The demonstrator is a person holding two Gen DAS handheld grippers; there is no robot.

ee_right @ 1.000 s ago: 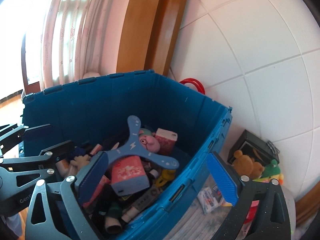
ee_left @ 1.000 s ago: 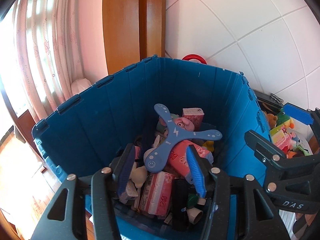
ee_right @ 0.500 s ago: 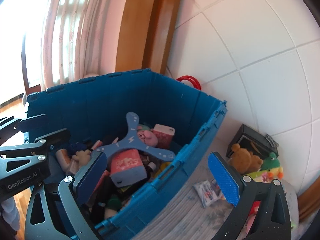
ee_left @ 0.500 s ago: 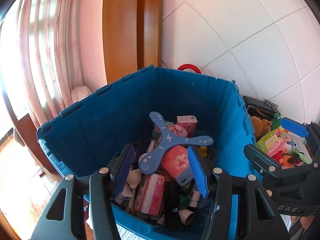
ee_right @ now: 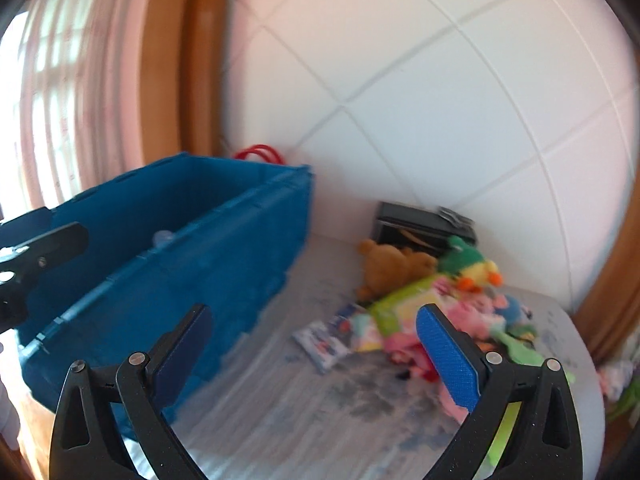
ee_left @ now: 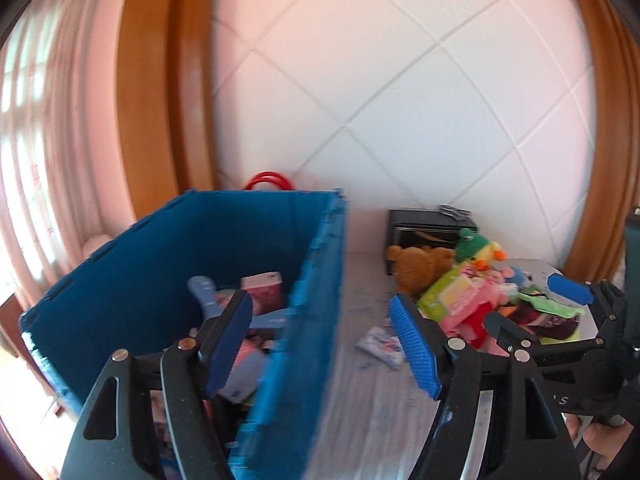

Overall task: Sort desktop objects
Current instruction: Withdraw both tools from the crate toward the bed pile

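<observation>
Nearest, the left tool [ee_left: 324,344] was seen with its jaws opening and nothing between them, straddling the right wall of the blue crate [ee_left: 320,280]. The right tool [ee_right: 316,348] was held wide open and empty over the grey table [ee_right: 280,400]. A small packet [ee_right: 320,342] lay just beyond. Farther off, a toy pile [ee_right: 436,312] was heaped near a brown bear [ee_right: 388,268] and a black box [ee_right: 416,220] against the tiled wall [ee_right: 440,80].
</observation>
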